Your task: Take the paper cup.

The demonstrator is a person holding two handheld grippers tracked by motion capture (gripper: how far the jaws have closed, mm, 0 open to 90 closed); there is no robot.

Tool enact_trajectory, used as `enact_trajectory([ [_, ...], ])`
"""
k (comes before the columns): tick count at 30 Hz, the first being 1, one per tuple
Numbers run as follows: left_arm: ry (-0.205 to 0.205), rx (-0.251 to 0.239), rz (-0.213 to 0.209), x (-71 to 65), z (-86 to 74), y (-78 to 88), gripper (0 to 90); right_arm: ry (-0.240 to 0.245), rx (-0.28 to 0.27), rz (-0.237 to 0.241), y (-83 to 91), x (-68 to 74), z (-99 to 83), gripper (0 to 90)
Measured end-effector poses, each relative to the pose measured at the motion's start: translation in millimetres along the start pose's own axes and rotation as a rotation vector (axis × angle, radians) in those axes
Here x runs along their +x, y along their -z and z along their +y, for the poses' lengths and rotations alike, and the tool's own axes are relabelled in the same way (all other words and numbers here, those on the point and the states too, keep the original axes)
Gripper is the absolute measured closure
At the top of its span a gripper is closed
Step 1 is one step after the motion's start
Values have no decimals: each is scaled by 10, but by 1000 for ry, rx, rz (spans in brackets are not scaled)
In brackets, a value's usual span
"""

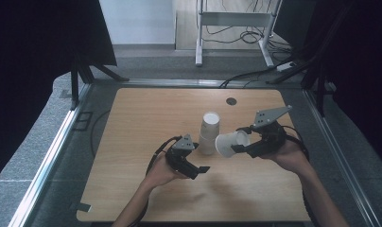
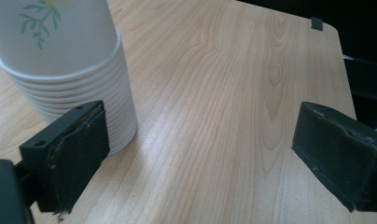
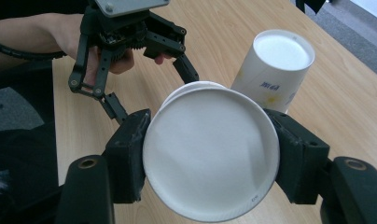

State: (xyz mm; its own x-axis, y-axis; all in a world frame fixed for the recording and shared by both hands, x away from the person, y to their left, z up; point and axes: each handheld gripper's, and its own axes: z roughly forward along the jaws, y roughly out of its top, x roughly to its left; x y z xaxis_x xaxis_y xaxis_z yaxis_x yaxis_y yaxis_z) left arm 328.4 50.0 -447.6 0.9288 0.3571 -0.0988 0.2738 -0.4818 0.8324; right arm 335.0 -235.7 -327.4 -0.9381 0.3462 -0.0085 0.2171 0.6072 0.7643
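Your right gripper (image 1: 240, 142) pinches a single white paper cup (image 1: 230, 143) lying sideways, its mouth toward the inverted stack of white paper cups (image 1: 209, 132) mid-worktop; your left gripper (image 1: 201, 169), jaws spread and empty, waits beside the stack.

A lab: black curtains (image 1: 33, 33) flank a wooden table (image 1: 146, 118), with loose cables (image 1: 236, 35) on grey carpet (image 1: 151, 61).

On a wooden table (image 1: 146, 118), a stack of upturned paper cups (image 1: 209, 132) stands centrally, the right gripper (image 1: 243, 139) holding a sideways cup (image 1: 229, 143) at its three o'clock, the left gripper (image 1: 198, 161) wide apart at seven o'clock.
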Motion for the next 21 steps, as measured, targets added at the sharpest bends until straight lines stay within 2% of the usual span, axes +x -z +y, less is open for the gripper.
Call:
enact_trajectory([
  [21,-62,-47,-70,-103,6,-67,56,-4,-98,73,-193,74,-374,362],
])
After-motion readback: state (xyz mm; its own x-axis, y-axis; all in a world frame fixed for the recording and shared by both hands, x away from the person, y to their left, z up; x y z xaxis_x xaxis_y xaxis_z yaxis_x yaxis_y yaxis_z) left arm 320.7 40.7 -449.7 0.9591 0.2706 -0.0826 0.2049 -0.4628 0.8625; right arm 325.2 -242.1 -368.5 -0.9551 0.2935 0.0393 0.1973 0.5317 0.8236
